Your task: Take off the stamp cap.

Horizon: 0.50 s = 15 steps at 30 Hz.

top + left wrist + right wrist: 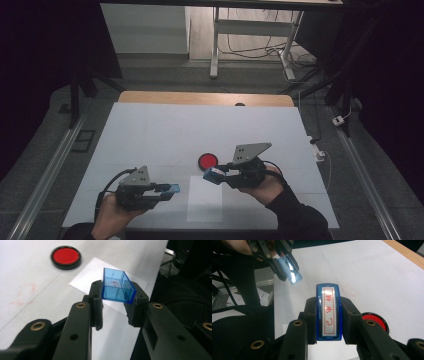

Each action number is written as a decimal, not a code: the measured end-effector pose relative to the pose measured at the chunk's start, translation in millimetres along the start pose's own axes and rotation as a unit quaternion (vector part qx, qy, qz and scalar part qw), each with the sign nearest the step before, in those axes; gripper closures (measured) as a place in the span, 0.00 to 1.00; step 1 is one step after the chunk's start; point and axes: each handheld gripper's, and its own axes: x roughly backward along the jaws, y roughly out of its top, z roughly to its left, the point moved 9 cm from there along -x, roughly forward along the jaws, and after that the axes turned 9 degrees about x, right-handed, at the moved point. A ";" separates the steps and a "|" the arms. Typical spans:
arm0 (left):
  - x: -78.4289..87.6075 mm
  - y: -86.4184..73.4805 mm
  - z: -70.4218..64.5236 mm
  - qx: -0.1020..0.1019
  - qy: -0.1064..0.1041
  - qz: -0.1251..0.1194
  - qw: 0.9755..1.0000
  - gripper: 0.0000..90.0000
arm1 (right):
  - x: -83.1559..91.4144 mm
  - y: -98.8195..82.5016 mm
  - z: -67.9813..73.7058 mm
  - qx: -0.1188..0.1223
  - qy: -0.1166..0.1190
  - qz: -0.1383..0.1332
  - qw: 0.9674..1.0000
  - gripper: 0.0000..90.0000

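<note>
Stamp [329, 312] sits clamped in right claw [329, 322]; left claw [115, 302] grips its blue cap [117, 286].

Black fingers [96, 303], brass-ringed screws

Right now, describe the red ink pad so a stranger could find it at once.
On the white table, look just beyond the paper sheet, beside the right gripper. The ink pad lies flat there: round, red, black-rimmed, unlike the blue stamp held nearby.

left gripper [117, 305]: fingers clamp blue cap [117, 286]; red ink pad [66, 257] beyond; paper [87, 277] beneath
</note>
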 end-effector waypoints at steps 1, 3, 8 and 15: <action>2.7 -1.7 1.1 0.003 0.003 -0.003 1.000 0.76 | -0.3 0.0 -0.1 0.000 0.000 0.000 1.000 0.77; 7.5 -5.0 3.1 0.011 0.009 -0.008 1.000 0.76 | -0.5 -0.4 -0.3 0.001 -0.002 0.001 1.000 0.77; 16.4 -13.7 8.1 0.027 0.023 -0.011 0.999 0.76 | -0.8 -1.2 -0.7 -0.002 -0.004 0.004 1.000 0.77; 27.1 -25.5 17.1 0.043 0.060 -0.010 0.997 0.76 | -1.4 -2.2 -1.7 -0.003 -0.006 0.004 1.000 0.77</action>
